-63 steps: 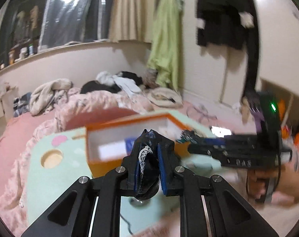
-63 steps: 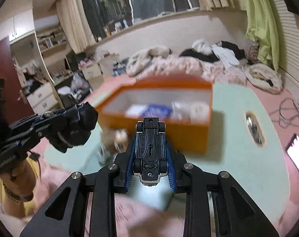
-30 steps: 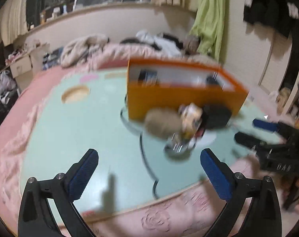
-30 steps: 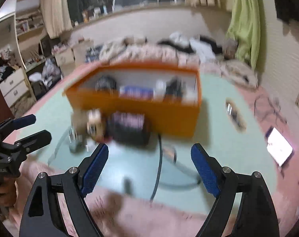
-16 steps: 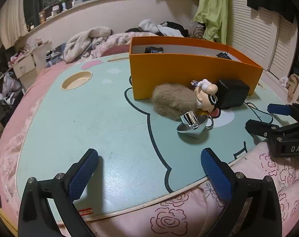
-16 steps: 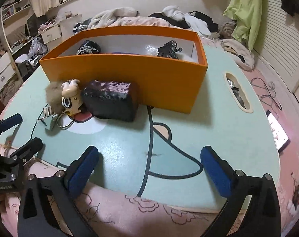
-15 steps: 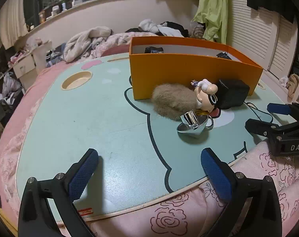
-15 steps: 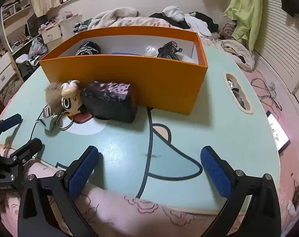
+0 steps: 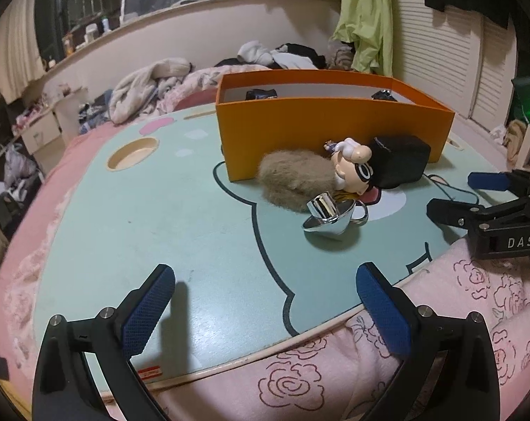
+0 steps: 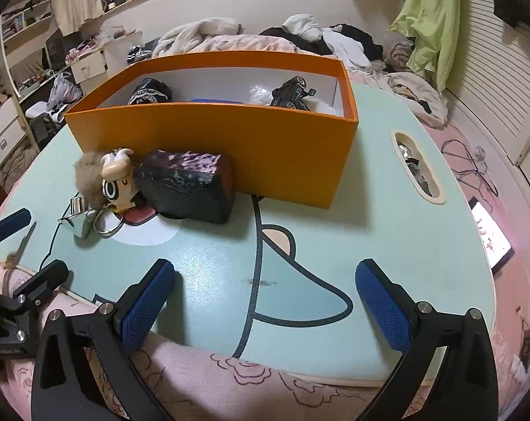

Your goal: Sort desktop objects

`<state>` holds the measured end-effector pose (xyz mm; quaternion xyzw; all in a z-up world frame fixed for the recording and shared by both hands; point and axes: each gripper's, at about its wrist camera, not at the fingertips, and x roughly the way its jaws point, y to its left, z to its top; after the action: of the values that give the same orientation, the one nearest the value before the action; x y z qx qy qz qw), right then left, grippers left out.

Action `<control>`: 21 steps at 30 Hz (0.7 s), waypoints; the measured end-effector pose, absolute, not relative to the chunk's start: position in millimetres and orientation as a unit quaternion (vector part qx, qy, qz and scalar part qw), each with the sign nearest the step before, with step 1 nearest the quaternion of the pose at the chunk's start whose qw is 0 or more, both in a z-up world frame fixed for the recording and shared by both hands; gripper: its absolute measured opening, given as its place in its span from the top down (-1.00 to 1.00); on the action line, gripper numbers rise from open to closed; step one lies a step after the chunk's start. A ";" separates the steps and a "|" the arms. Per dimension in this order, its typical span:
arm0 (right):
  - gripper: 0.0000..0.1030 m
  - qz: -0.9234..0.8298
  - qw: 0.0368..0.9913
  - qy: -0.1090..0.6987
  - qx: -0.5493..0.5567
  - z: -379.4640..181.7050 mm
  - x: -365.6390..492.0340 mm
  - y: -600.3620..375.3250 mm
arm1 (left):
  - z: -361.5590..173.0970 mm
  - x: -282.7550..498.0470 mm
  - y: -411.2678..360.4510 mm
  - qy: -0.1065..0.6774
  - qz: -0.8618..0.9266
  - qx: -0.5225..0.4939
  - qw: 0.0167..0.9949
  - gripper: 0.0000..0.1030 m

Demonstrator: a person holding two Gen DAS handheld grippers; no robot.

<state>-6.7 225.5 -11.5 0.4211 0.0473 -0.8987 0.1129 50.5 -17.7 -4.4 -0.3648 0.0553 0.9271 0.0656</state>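
Both tongs stand wide and empty: left gripper (image 9: 265, 301), right gripper (image 10: 265, 298), near the table (image 10: 387, 231) edge. Beyond them, the orange box (image 10: 230, 140) half hides a toy car (image 10: 293, 96) and dark cloth (image 10: 149, 93). Against its near wall lie a black pouch (image 10: 188, 186) and furry keychain (image 10: 103, 179).

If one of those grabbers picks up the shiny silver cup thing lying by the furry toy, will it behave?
The silver cup looks polished, so it will probably be slippery between the pads. It lies tipped on its curved side, so a nudge would likely rock or roll it. A metal ring seems joined to it, so the furry keychain may drag along.
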 end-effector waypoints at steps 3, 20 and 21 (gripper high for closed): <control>-0.99 -0.899 0.113 0.047 0.421 -11.5 -6.5 225.4 | -4.8 50.0 -19.9 0.048 0.927 -0.365 0.070 -1.00; -0.99 -0.899 0.113 0.047 0.421 -12.0 -5.8 225.6 | 3.8 63.4 -24.0 0.035 0.939 -0.328 0.093 -0.90; -0.99 -0.899 0.113 0.047 0.421 -12.0 -5.7 225.6 | 5.4 65.1 -24.0 0.033 0.941 -0.322 0.101 -0.83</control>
<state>-5.7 225.6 -12.0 0.4206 0.0471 -0.8990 0.1129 65.1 -24.0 5.4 -0.3219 0.0330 0.9408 0.1007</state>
